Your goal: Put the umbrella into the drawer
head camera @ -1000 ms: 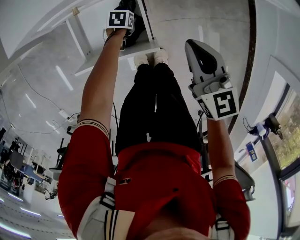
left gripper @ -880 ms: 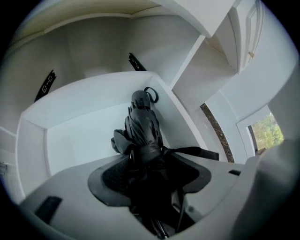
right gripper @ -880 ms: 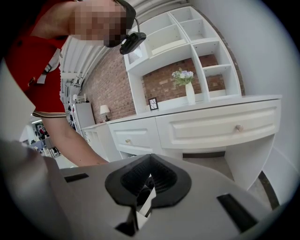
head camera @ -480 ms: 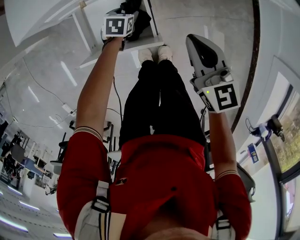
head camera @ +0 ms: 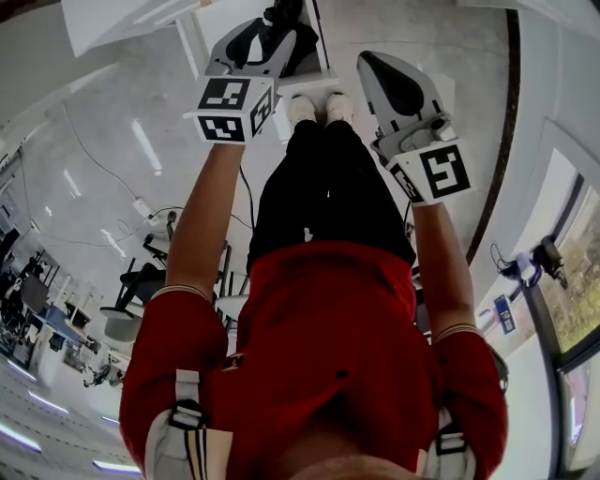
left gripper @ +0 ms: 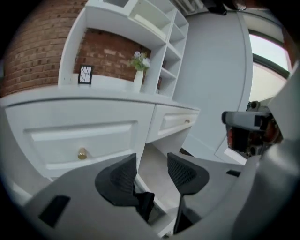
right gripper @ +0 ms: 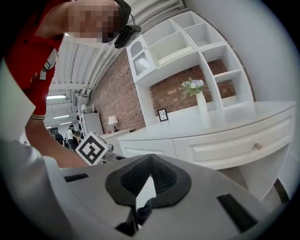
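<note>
The black folded umbrella lies in the open white drawer in front of the person's shoes. In the left gripper view it shows as a dark bundle below and beyond the jaws. My left gripper hangs above it; its jaws stand apart and are closing with nothing between the pads. My right gripper is held to the right of the drawer with its tips touching. A dark scrap of the umbrella shows through the slit under the tips.
A white sideboard with closed drawers and a brass knob stands ahead, below a white shelf unit against a brick wall. On it are a vase of flowers and a small picture frame. The floor is pale and glossy.
My left gripper has risen out of the drawer toward the camera, and the umbrella stays behind in the drawer. The right gripper has lifted a little.
</note>
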The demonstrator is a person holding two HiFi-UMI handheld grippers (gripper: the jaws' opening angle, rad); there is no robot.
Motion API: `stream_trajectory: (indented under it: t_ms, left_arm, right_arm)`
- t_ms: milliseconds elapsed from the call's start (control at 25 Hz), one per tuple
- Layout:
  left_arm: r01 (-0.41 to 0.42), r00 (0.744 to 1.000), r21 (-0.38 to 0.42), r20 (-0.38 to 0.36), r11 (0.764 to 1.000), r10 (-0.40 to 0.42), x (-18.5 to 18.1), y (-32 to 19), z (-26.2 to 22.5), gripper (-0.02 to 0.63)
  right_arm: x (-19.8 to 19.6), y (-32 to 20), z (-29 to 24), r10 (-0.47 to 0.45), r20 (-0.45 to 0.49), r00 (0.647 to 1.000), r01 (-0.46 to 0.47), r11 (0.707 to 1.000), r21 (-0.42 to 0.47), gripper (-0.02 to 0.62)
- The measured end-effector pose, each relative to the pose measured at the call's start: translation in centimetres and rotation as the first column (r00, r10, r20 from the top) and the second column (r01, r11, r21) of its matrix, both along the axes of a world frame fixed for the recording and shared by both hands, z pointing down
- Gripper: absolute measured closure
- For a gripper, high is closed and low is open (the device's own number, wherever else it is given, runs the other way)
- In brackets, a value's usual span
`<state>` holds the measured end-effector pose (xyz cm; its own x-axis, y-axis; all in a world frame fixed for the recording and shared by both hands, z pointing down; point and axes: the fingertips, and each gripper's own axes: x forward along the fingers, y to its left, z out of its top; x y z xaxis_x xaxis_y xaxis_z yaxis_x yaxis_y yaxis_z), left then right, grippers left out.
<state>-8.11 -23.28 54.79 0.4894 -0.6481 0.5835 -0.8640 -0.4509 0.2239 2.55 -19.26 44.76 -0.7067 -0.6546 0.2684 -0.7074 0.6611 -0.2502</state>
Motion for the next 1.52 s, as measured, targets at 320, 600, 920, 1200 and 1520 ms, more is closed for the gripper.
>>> stream_trajectory:
  t_ms: [320,600,920,1200,1520]
  left_arm:
    - [-0.007,0.994,0.253,-0.103,0.967,0.034,0.5,2.2,-15.2,0.551]
    - [0.001,0.988,0.447,-0.140,0.894,0.069,0.5,4.7,-27.8,0.598]
    - [-0.059,0.983,0.583,-0.105,0.810,0.148,2.3,8.3,-36.9,0.600]
    - [-0.093,0.980,0.625,-0.078,0.775,0.181,2.9,9.9,-39.9,0.600]
    - [-0.089,0.978,0.658,-0.083,0.748,0.190,2.1,10.1,-41.8,0.600]
  right_arm:
    - [-1.7,-0.4,-7.7,-0.024,0.066,0.998,0.021,0.998,0.052,0.597]
    - [-1.8,1.2,-17.2,-0.059,0.112,0.992,0.041,0.986,0.160,0.597]
    - [-0.3,3.2,-25.5,-0.045,0.146,0.988,0.000,0.956,0.294,0.597]
    - [-0.3,4.7,-28.9,-0.056,0.147,0.987,-0.001,0.933,0.361,0.597]
    - [-0.3,5.4,-31.4,-0.056,0.138,0.989,-0.008,0.904,0.427,0.597]
